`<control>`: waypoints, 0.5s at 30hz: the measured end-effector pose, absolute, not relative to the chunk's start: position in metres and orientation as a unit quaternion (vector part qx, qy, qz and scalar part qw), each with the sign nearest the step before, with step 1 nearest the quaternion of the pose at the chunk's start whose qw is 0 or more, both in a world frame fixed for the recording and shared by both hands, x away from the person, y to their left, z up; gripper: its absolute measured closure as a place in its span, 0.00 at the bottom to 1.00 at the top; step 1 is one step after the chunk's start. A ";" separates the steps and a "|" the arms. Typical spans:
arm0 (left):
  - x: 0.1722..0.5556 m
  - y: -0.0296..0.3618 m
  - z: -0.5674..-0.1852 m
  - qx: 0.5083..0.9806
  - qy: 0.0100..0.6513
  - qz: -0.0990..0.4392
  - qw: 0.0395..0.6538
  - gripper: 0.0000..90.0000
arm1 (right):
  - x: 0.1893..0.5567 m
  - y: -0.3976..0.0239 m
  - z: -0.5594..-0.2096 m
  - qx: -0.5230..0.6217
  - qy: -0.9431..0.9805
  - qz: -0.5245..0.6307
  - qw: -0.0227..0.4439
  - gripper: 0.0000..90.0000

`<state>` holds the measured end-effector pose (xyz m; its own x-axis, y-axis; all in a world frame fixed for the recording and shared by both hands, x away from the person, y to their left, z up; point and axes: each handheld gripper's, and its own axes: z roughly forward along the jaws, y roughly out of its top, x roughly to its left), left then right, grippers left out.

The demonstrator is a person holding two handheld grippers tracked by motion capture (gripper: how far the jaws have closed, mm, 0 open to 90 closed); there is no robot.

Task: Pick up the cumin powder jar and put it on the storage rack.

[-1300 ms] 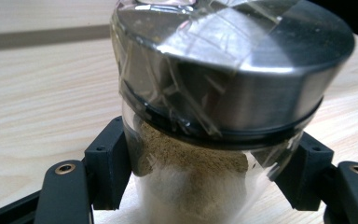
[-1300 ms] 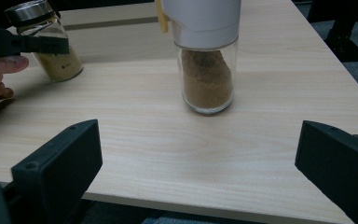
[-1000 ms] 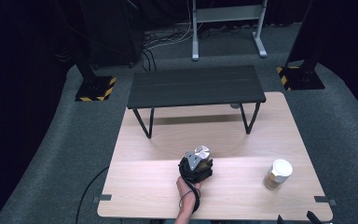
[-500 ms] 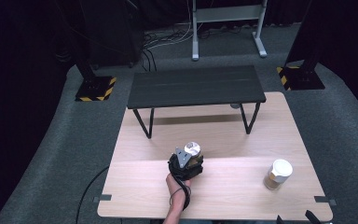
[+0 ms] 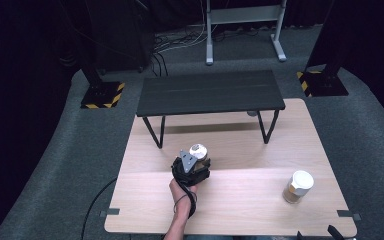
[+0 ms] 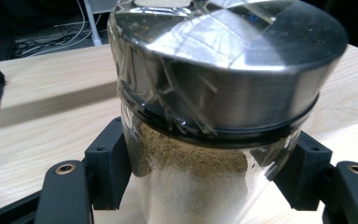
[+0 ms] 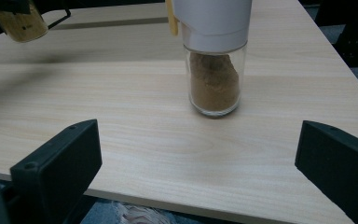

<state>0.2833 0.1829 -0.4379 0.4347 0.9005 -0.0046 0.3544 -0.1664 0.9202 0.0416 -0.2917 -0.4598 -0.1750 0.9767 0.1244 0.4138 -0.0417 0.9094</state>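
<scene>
Glass jar point(image 6: 205, 154) with a steel lid, taped over, sits pinched between the left gripper's point(image 5: 192, 167) two black jaws, pads pressing its clear wall just below the lid. Contents look like brown powder over a paler layer. In the high view the jar shows at centre frame, its lid point(image 5: 198, 149) poking out just beyond the gripper, over the light wooden table point(image 5: 240, 200) and in front of the low black bench point(image 5: 210, 92). Long axis reads roughly upright, lid up, maybe tilted slightly; whether its base touches the table I can't tell. Right gripper point(image 7: 196, 172) sits at the near edge of the table, jaws spread wide with nothing between them. Straight ahead of it stands a second jar point(image 7: 214, 70), white cap, brown powder, upright, lower right of the table in the high view. My read: right gripper is the nearer one for that jar, approach is straight forward, jaws either side of its vertical axis.
</scene>
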 end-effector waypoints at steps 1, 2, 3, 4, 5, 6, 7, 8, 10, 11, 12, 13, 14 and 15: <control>0.284 0.184 -0.437 0.707 0.444 0.293 0.467 0.33 | 0.042 -0.292 -0.460 0.562 0.618 0.453 0.311 0.00; 0.284 0.184 -0.435 0.707 0.443 0.294 0.466 0.33 | 0.042 -0.292 -0.460 0.560 0.619 0.455 0.310 0.00; 0.284 0.185 -0.435 0.707 0.444 0.294 0.465 0.33 | 0.042 -0.292 -0.460 0.560 0.620 0.455 0.309 0.00; 0.284 0.185 -0.434 0.708 0.442 0.295 0.465 0.33 | 0.042 -0.291 -0.460 0.560 0.620 0.455 0.309 0.00; 0.284 0.186 -0.433 0.708 0.442 0.296 0.464 0.33 | 0.041 -0.291 -0.460 0.559 0.619 0.456 0.310 0.00; 0.284 0.186 -0.432 0.709 0.442 0.296 0.463 0.33 | 0.041 -0.291 -0.460 0.559 0.619 0.456 0.310 0.00; 0.285 0.187 -0.432 0.709 0.442 0.297 0.462 0.33 | 0.041 -0.291 -0.460 0.559 0.620 0.456 0.310 0.00; 0.285 0.187 -0.431 0.709 0.442 0.297 0.462 0.33 | 0.042 -0.291 -0.460 0.559 0.620 0.455 0.310 0.00; 0.286 0.188 -0.430 0.708 0.443 0.298 0.462 0.33 | 0.042 -0.291 -0.460 0.560 0.620 0.454 0.310 0.00; 0.286 0.189 -0.429 0.709 0.443 0.299 0.461 0.33 | 0.042 -0.292 -0.460 0.560 0.619 0.455 0.309 0.00; 0.286 0.190 -0.428 0.709 0.443 0.300 0.461 0.33 | 0.042 -0.292 -0.460 0.561 0.619 0.455 0.310 0.00; 0.287 0.191 -0.427 0.709 0.442 0.300 0.460 0.33 | 0.042 -0.292 -0.460 0.561 0.619 0.454 0.310 0.00; 0.287 0.192 -0.427 0.708 0.443 0.301 0.461 0.33 | 0.042 -0.292 -0.460 0.561 0.619 0.454 0.309 0.00; 0.288 0.193 -0.426 0.708 0.443 0.301 0.460 0.33 | 0.042 -0.292 -0.460 0.562 0.619 0.453 0.309 0.00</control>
